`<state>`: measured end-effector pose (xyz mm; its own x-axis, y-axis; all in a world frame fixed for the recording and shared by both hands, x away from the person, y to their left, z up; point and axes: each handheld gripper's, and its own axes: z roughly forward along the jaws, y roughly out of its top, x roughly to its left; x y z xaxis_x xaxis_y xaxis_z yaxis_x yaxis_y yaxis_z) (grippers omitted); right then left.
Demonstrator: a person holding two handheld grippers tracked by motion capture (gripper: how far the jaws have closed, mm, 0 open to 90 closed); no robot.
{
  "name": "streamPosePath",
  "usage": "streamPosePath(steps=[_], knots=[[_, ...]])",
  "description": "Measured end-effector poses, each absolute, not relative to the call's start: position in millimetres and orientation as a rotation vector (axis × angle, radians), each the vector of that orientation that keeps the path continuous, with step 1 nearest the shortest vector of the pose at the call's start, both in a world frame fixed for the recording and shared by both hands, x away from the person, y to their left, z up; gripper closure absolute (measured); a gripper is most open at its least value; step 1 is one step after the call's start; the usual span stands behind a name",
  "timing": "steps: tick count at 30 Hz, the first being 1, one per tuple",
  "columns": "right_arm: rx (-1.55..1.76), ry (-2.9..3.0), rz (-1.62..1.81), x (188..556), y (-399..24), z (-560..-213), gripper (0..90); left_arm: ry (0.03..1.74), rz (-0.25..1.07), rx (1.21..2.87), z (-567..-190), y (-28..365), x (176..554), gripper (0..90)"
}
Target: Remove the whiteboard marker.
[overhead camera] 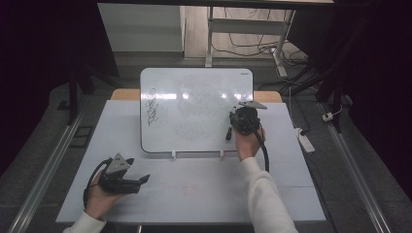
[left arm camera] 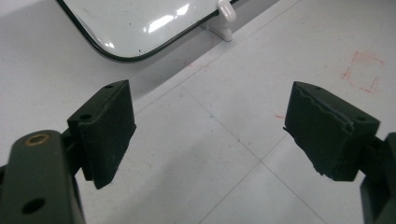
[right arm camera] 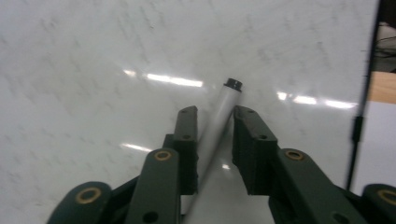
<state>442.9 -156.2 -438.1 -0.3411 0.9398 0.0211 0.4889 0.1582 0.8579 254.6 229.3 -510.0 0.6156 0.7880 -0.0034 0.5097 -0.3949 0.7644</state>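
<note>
The slim white marker with a black tip (right arm camera: 219,122) sits between the two black jaws of my right gripper (right arm camera: 215,116), its tip pointing up and out toward the board. In the right gripper view the left pad lies against the barrel and the right pad stands close beside it, so I read the marker as clamped, though I cannot tell for sure that both pads press on it. In the high view my right gripper (overhead camera: 228,133) is over the lower right part of the glossy white rectangular whiteboard (overhead camera: 194,97), with a short dark end of the marker showing below the gripper's body.

The whiteboard stands tilted on two small white clip feet (overhead camera: 173,155) near the middle of the pale grey table (overhead camera: 194,194). A black scribble (overhead camera: 152,109) marks the board's left side, well apart from the marker. Ceiling lights glare across the board's face.

My left gripper (overhead camera: 144,179) rests low on the table's near left, held in my left hand (overhead camera: 99,196). In the left gripper view its jaws stand wide apart with nothing between them, over bare tabletop, where faint red square markings (left arm camera: 364,70) show near the board's rounded lower corner (left arm camera: 126,51).
</note>
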Motion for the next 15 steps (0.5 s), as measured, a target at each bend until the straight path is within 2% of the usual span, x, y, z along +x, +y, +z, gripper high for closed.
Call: streamPosePath(steps=[5, 15], knots=[[1.362, 1.933, 1.159, 444, -147, -439, 79.9, 1.017, 0.471, 2.079, -510, 230, 254, 17.3], [1.359, 1.941, 1.191, 443, -144, -441, 80.9, 1.022, 0.471, 2.082, -510, 230, 254, 17.4]])
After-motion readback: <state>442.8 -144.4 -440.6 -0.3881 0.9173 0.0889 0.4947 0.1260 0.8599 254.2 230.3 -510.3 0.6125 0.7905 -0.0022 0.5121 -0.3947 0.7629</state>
